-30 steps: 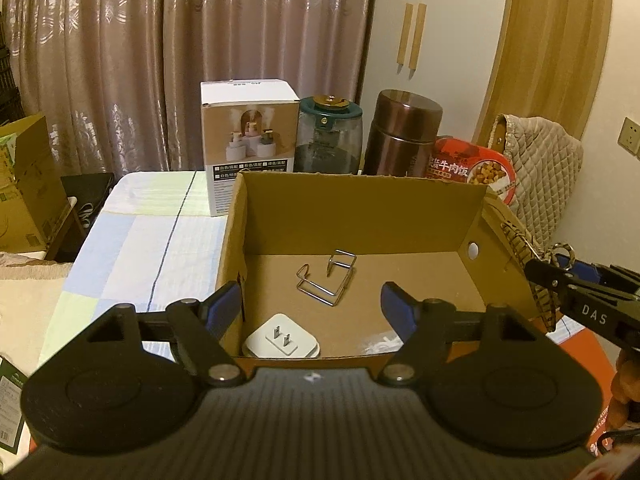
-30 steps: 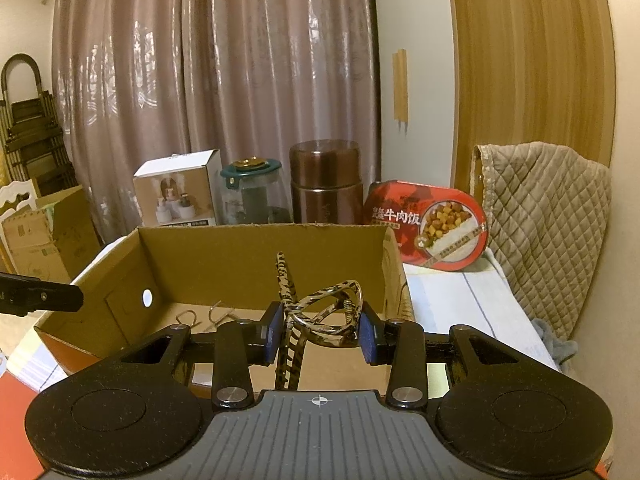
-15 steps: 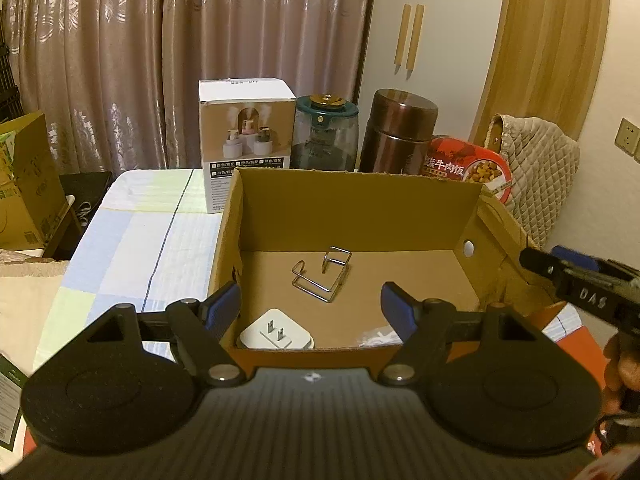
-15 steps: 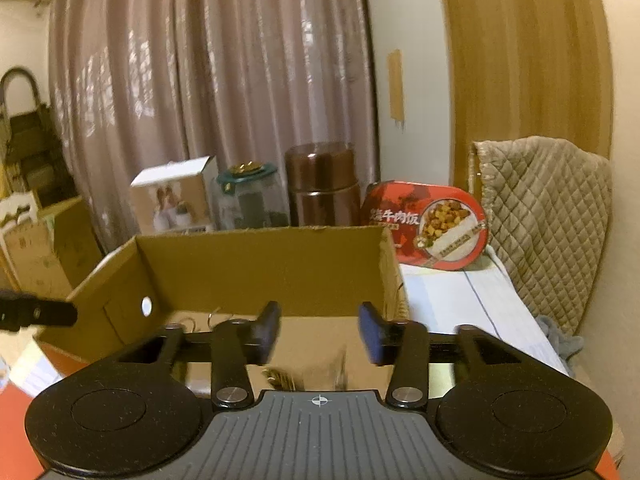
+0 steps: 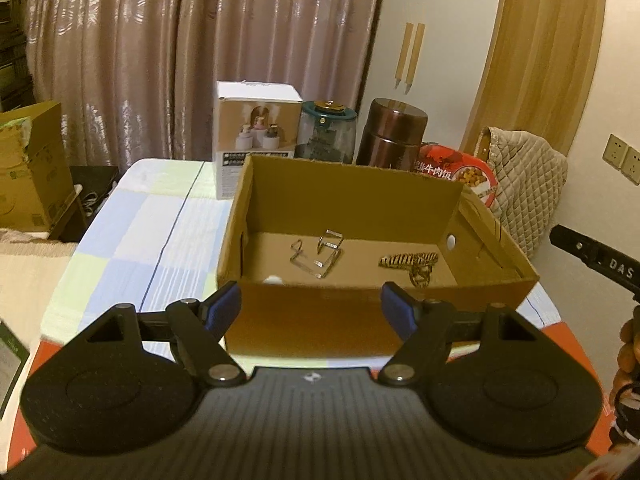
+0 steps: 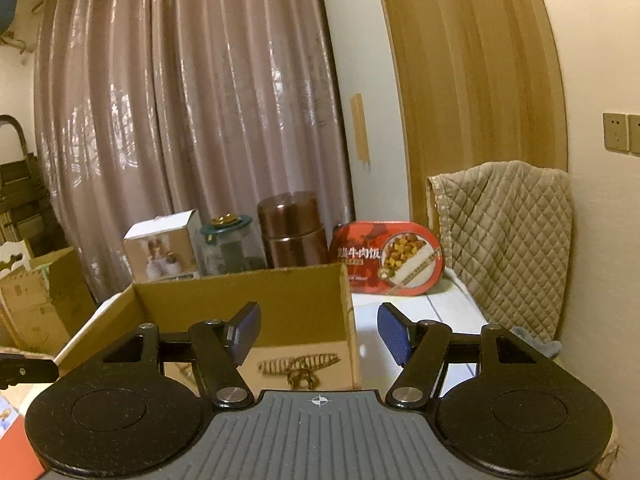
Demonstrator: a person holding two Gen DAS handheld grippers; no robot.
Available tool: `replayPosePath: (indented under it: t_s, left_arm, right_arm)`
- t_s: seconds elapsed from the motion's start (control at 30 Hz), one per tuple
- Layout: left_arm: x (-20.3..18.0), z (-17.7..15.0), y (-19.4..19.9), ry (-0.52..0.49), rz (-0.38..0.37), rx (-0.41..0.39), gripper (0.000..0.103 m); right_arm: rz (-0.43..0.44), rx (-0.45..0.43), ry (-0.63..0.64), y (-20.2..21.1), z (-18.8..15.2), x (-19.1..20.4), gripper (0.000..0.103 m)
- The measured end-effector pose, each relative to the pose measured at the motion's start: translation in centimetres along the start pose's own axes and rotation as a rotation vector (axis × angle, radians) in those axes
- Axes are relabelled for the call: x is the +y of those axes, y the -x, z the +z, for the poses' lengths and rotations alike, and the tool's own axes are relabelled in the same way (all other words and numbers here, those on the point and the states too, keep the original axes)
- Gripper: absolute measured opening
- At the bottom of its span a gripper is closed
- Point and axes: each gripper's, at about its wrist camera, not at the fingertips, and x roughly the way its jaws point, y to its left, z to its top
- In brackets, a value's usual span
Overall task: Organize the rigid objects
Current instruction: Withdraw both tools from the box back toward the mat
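We note the striped hair clip (image 5: 410,261), held a second ago, now lies in the cardboard box (image 5: 362,320); right claw (image 6: 318,334) opening, empty; left claw (image 5: 311,310) half open, empty. One item stowed.

Checked bedspread (image 5: 132,236), boxes and tins on top

Ahead of the left gripper (image 5: 311,304): open cardboard box (image 5: 312,322). Beyond it, along the curtain side: white carton (image 5: 256,140), glass jar (image 5: 327,132), copper canister (image 5: 390,134), red food tin (image 6: 386,258) rightmost.

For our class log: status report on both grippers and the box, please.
Left gripper open, empty. Right gripper opening, empty. Striped hair clip and wire rack lie in cardboard box. Nothing obstructing.
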Motion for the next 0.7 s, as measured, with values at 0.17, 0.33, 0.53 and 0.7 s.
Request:
replayPosePath:
  t_s: [0.17, 0.33, 0.53, 0.7]
  left_arm:
    - [0.4, -2.6, 2.3, 0.029, 0.018, 0.015, 0.073]
    - [1.0, -5.5, 4.6, 0.052, 0.041, 0.034, 0.073]
    - [1.0, -8.8, 7.1, 0.052, 0.055, 0.043, 0.073]
    - [1.2, -11.8, 8.7, 0.065, 0.058, 0.063, 0.073]
  right_arm:
    - [-0.003, 0.048, 0.031, 2.8, -2.3, 0.5, 0.062]
    - [-0.01, 0.074, 0.017, 5.6, -4.0, 0.2, 0.063]
    - [0.007, 0.107, 0.003, 9.6, -6.6, 0.4, 0.063]
    - [0.052, 0.146, 0.013, 12.6, -8.7, 1.3, 0.064]
